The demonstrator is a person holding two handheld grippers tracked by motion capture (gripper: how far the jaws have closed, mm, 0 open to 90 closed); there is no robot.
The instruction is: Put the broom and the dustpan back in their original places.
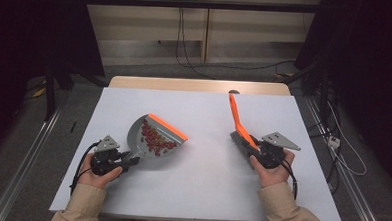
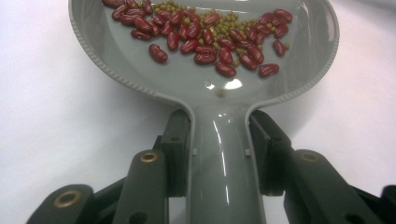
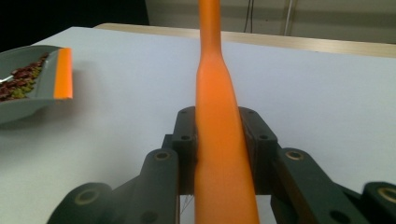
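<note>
Pale grey-white tabletop (image 1: 200, 191) on a wooden table, dark curtains to either side, cables trailing down the back wall and across the floor beyond.

Left of centre on the tabletop: a grey dustpan (image 1: 147, 141) with an orange lip (image 1: 168, 127), pan pointing up and away toward the table's middle. Inside it, a heap of red kidney beans (image 2: 201, 35) mixed with small green beans (image 2: 224, 25), lying mostly toward the lip end (a few strays nearer the handle). Handle clamped by the left gripper (image 1: 126, 163), jaws closed tight on both sides of the grey stem, as seen in the left gripper view (image 2: 219, 154).

Right of centre: a brush with an orange handle (image 1: 236, 117) and dark bristles (image 1: 241, 145), handle slanting up and away toward the far edge, bristle head low near the tabletop. Gripped by the right gripper (image 1: 257, 150), pads pressed against either flank of the handle in the right gripper view (image 3: 222, 154).

Dustpan and brush well apart, bare tabletop between them, nothing lying across that gap. From the right gripper view, dustpan (image 3: 28, 88) off to the left, orange lip facing the brush side. Beige sleeves entering from the near edge.
</note>
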